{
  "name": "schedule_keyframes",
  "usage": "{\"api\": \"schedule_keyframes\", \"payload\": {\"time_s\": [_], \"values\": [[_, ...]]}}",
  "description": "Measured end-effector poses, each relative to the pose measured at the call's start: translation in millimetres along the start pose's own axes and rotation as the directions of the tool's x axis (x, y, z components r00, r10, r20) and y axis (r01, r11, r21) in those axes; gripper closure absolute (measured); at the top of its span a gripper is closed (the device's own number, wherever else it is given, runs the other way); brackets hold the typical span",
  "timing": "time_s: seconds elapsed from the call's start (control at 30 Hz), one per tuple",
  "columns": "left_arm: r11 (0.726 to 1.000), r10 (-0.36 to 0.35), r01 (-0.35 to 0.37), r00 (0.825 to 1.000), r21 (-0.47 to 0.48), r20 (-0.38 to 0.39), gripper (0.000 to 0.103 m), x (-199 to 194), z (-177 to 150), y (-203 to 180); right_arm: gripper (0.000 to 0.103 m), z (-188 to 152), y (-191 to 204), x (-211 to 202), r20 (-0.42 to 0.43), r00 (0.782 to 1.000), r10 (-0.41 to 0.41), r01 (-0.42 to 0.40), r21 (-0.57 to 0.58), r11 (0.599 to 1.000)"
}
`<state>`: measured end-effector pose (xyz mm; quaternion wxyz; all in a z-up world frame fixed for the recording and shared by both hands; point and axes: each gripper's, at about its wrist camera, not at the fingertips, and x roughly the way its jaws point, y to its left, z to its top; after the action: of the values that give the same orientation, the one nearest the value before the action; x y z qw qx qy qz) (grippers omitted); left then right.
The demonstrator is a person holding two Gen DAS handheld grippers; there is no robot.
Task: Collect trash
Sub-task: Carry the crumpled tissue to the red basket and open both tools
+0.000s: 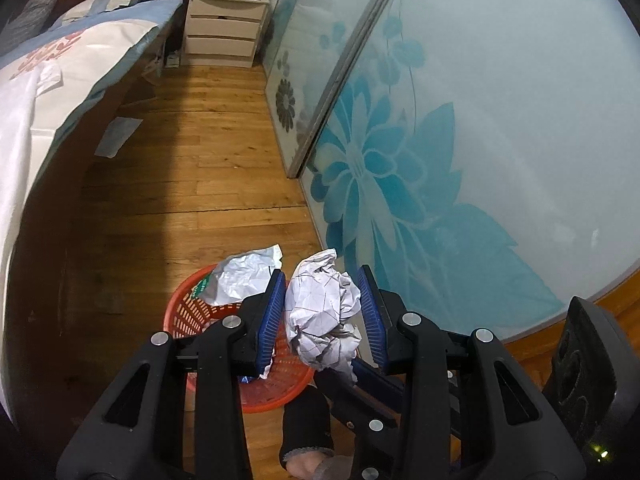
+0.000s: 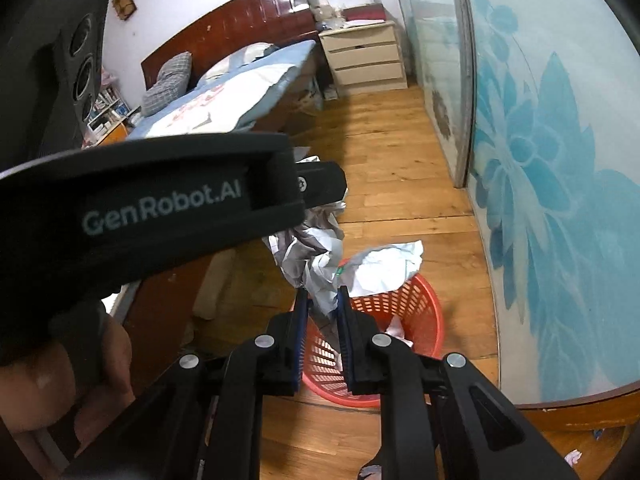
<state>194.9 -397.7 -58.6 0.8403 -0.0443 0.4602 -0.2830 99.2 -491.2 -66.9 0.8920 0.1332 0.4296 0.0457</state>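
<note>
The left gripper clamps a crumpled paper ball squarely between its blue pads, above the orange basket. The right gripper pinches grey crumpled paper over the basket's rim.

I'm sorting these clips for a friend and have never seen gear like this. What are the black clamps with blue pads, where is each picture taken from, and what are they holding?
No robot here: a person carries a hand-held two-finger tool in each hand, each with a wide-angle camera looking along its fingers. One picture is from the left tool, the other from the right tool. The left tool is shut on a crumpled ball of lined paper. The right tool pinches a crumpled grey-white sheet. Both hang over an orange plastic basket on the wooden floor, with crumpled white paper already sticking out of it. A bed, a nightstand and a frosted flowered sliding door surround them.
</note>
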Motion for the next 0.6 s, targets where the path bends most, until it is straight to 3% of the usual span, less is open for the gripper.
{"api": "schedule_keyframes", "payload": {"time_s": [0.23,0.3,0.4,0.6], "values": [[0.999,0.035,-0.035,0.999,-0.016,0.017,0.064,11,2,-2,0.084,8,-17,10,-0.002,1.0,-0.024,0.024,0.022,0.999],[0.999,0.043,-0.042,0.999,-0.033,0.025,0.053,12,3,2,0.081,10,-19,12,0.001,1.0,-0.029,0.029,0.019,0.999],[0.997,0.02,-0.017,0.998,-0.073,0.052,0.038,12,3,8,0.052,9,-16,9,0.024,0.998,-0.052,0.052,0.022,0.998],[0.993,0.036,-0.028,0.997,-0.113,0.067,0.036,13,4,19,0.047,11,-15,13,0.019,0.998,-0.058,0.057,0.047,0.997]]}}
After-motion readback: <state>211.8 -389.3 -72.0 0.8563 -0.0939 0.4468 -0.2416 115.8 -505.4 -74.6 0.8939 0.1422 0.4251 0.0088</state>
